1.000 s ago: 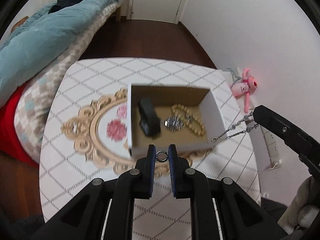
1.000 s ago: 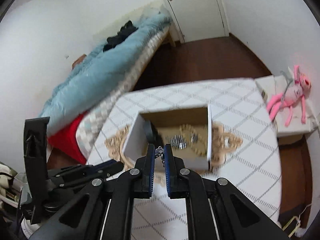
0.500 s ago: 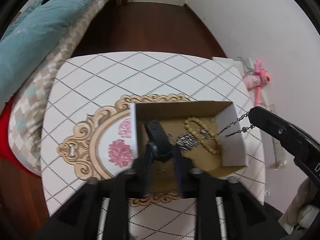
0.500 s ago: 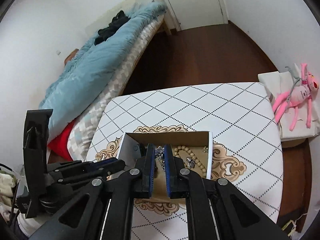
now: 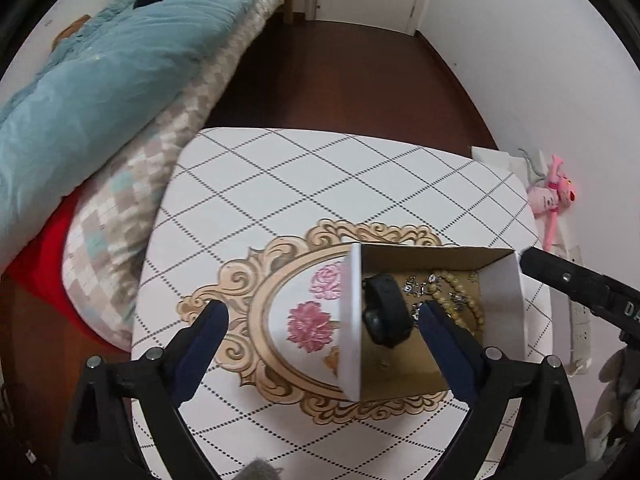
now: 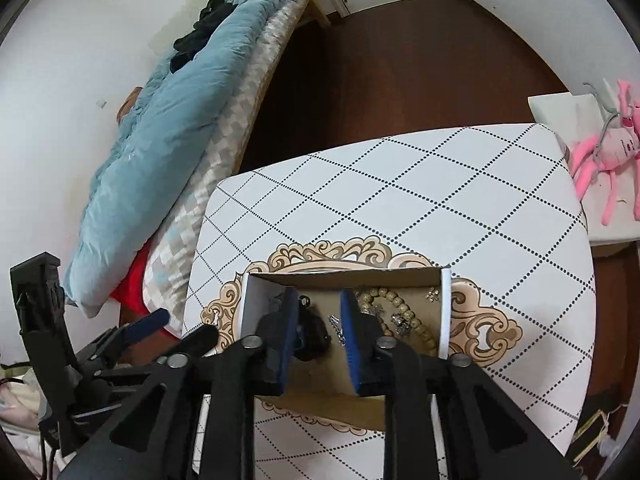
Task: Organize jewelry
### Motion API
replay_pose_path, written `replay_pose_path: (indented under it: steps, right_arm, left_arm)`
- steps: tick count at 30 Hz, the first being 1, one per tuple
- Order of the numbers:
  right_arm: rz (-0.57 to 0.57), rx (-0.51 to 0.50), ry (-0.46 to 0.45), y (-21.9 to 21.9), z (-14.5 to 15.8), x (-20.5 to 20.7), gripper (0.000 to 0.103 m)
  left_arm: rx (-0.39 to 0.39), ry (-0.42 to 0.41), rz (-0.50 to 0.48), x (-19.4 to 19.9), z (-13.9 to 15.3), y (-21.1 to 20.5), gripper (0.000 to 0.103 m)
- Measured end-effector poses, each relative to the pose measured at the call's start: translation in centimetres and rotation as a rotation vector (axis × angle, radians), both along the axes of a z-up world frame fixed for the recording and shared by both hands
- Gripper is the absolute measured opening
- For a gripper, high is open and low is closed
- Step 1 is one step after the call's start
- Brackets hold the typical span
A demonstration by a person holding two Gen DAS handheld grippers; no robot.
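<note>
Now your left gripper (image 5: 320,320) and right gripper (image 6: 320,320) both hang spread and empty over the box (image 6: 445,312). Inside it lie the silver chain (image 6: 340,330), slippery and limp, and beyond it the stiffer bead bracelet (image 6: 394,304); pinch either lightly. No legible writing shows.

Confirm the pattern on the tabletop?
White tabletop with dotted black diamond grid and a gold floral medallion; right wrist view shows it best.

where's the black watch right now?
The black wristband watch lies inside the open white cardboard box, against its left wall, left of the tan wooden bead bracelet. In the right wrist view it shows between the open right tongs.
</note>
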State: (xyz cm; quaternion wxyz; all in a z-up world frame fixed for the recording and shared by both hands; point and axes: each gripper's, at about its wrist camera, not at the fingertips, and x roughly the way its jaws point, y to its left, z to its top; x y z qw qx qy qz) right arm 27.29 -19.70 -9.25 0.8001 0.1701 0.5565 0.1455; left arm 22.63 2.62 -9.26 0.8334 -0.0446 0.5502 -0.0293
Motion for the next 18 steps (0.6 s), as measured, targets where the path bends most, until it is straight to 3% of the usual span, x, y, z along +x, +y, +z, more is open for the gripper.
replay_pose_path:
  steps: [3,5,8,11,13,18]
  right_arm:
    - [-0.001,-0.103,-0.023,-0.3,0.4,-1.0,0.046]
    - [-0.005,-0.207,-0.029,-0.2,0.3,-2.0,0.070]
    - [-0.027,-0.385,-0.039,-0.1,-0.2,-3.7,0.093]
    - [-0.043,-0.488,-0.045,-0.2,-0.8,-5.2,0.102]
    - [-0.051,-0.529,-0.045,-0.2,-1.1,-6.2,0.102]
    - [-0.073,-0.549,-0.037,-0.4,-1.6,-7.6,0.103]
  left_arm:
    - [0.034,-0.021,0.017,-0.8,-0.1,0.2,0.102]
    - [0.066,-0.045,0.023,-1.5,-0.2,0.1,0.102]
    - [0.099,-0.060,0.015,-2.5,-0.7,-0.5,0.103]
    - [0.120,-0.054,-0.002,-3.2,-1.2,-1.3,0.103]
    - [0.127,-0.052,-0.010,-3.5,-1.4,-1.8,0.103]
    - [0.121,-0.047,-0.020,-4.1,-1.6,-2.6,0.103]
